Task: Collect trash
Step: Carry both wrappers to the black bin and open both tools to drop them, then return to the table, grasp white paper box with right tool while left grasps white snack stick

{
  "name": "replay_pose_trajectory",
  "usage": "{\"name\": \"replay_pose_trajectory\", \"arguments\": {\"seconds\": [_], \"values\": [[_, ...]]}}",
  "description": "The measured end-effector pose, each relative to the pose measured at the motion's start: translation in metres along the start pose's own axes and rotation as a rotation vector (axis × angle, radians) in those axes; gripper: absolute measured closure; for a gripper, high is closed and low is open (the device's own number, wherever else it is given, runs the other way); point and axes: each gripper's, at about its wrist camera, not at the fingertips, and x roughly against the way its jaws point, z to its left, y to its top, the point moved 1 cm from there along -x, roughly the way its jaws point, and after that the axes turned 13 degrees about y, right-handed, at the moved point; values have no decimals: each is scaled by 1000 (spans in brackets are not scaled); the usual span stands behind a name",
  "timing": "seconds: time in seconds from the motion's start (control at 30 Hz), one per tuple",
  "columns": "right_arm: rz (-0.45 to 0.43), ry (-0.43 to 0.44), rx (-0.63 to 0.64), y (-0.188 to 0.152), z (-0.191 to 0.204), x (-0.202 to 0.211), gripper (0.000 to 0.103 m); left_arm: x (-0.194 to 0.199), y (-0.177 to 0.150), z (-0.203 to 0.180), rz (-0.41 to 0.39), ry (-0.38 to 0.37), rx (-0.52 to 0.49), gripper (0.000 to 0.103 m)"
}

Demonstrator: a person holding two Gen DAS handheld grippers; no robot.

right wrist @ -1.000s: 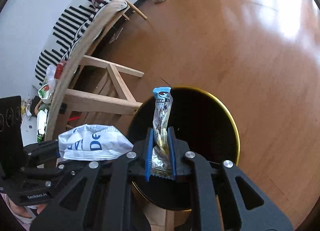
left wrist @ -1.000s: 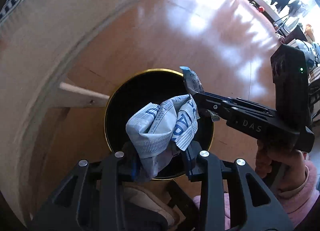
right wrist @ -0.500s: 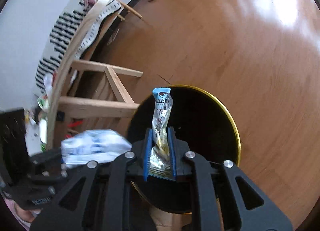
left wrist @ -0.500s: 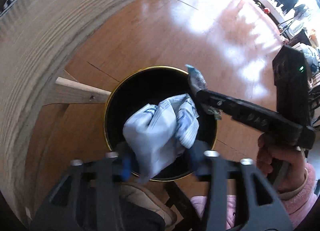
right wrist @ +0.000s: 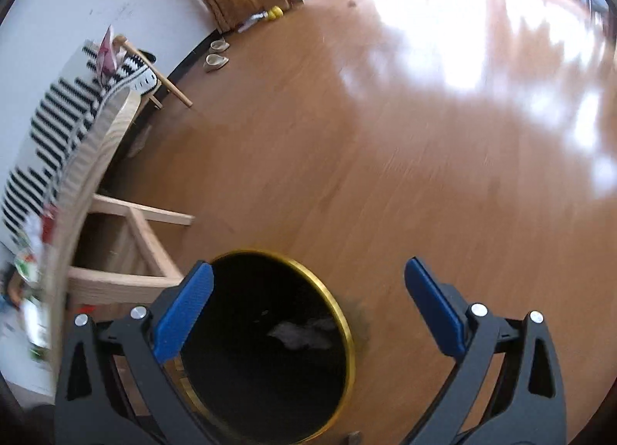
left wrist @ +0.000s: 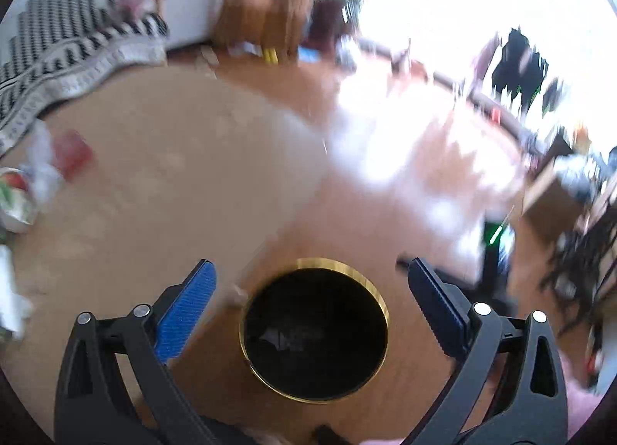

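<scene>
Over the black bin (left wrist: 314, 329) on the floor, left tongs (left wrist: 310, 283) and right tongs (right wrist: 308, 283) spread wide, just opened, nothing between, pale wrappers (right wrist: 300, 333) lying down in the bin

One bin (right wrist: 266, 348); two slippers (right wrist: 216, 56); maybe one wrapper (right wrist: 300, 333) inside.

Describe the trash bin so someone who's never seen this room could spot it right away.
Start at the light wooden table by the white wall; the bin stands on the brown floor beside its legs. It is round, black inside, with a thin gold rim, and pale wrappers lie at the bottom.
</scene>
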Motion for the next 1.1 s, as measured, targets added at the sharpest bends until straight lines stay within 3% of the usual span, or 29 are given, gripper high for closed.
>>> {"name": "replay_pose_trajectory", "arguments": {"seconds": [0.1, 0.23, 0.33, 0.47, 0.6, 0.77, 0.9, 1.1], "values": [[-9, -11, 80, -1, 18, -2, 7, 49, 9, 53, -77, 68, 56, 6], [0, 38, 160, -4, 61, -7, 7, 89, -16, 153, -98, 278, 171, 6], [30, 111, 258, 1, 115, -9, 7, 100, -55, 234, -27, 471, 265, 6], [75, 295, 384, 13, 224, -4, 7, 106, -99, 315, 65, 596, 353, 6], [144, 459, 549, -4, 347, -5, 7, 108, -129, 373, 119, 623, 446, 6], [254, 487, 737, -63, 464, -42, 7, 97, -141, 403, 141, 648, 458, 6], [354, 446, 862, -124, 512, -83, 7, 74, -133, 413, 157, 660, 408, 6], [447, 371, 944, -169, 538, -127, 7, 41, -119, 416, 174, 636, 350, 6]]}}
